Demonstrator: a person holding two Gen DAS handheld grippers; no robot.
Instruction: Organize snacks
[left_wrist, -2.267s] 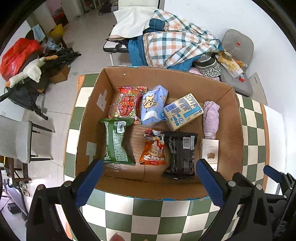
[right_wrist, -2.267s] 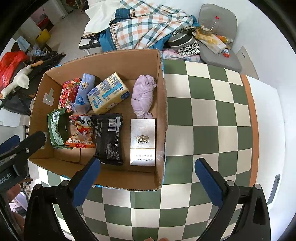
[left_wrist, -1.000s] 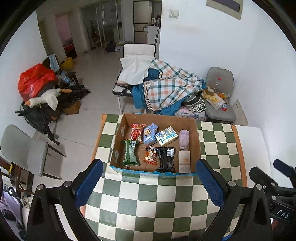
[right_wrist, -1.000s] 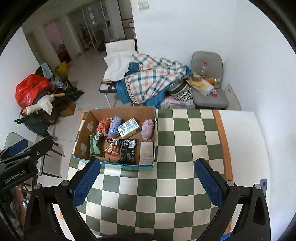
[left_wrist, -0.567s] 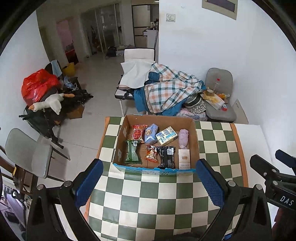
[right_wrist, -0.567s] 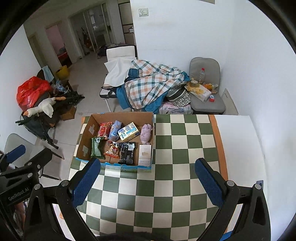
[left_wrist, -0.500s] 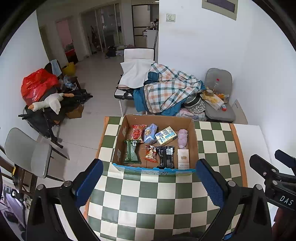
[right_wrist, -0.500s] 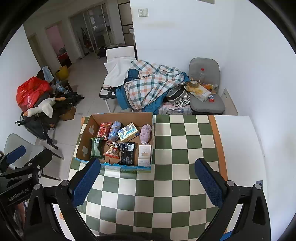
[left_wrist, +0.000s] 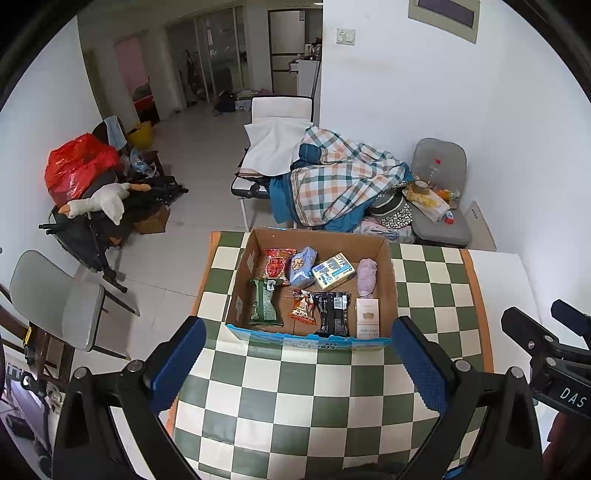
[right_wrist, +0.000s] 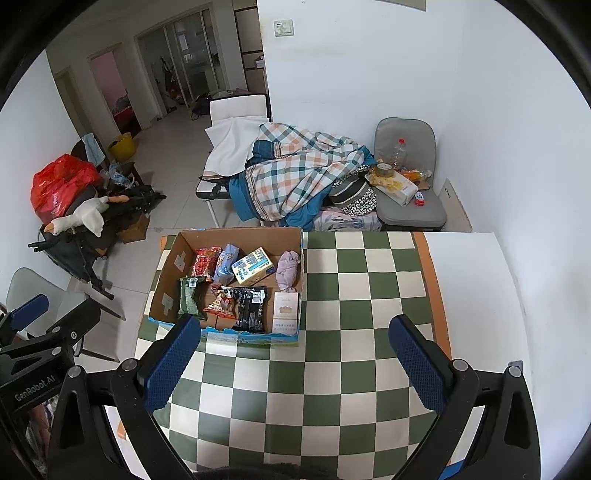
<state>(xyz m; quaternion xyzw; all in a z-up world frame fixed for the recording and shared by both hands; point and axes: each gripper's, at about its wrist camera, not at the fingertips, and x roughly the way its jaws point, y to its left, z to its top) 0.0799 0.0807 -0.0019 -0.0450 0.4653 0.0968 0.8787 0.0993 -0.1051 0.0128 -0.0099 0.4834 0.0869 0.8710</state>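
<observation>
A cardboard box (left_wrist: 240, 284) (right_wrist: 168, 280) sits at the far left of the green-and-white checked table (left_wrist: 295, 398) (right_wrist: 351, 295). Inside lie several snacks: a red packet (left_wrist: 276, 266), a light blue bag (left_wrist: 303, 266), a blue-printed box (left_wrist: 333, 270), a lilac pouch (left_wrist: 366, 277), a green packet (left_wrist: 263, 303), an orange packet (left_wrist: 303, 310), a black packet (left_wrist: 333, 313) and a white carton (left_wrist: 367, 318). My left gripper (left_wrist: 301, 363) hangs open high above the table, well short of the box. My right gripper (right_wrist: 295, 360) is open too, equally high, holding nothing.
Beyond the table stand a chair piled with a plaid blanket (left_wrist: 332, 184) and a grey chair (left_wrist: 439, 218) with a bottle and bags. A grey chair (left_wrist: 55, 299) stands left of the table. Clutter with a red bag (left_wrist: 77, 170) lines the left wall.
Both grippers have pulled up and back from just above the box, so the whole room now shows. In the last half second they barely moved. The box contents stayed put.
</observation>
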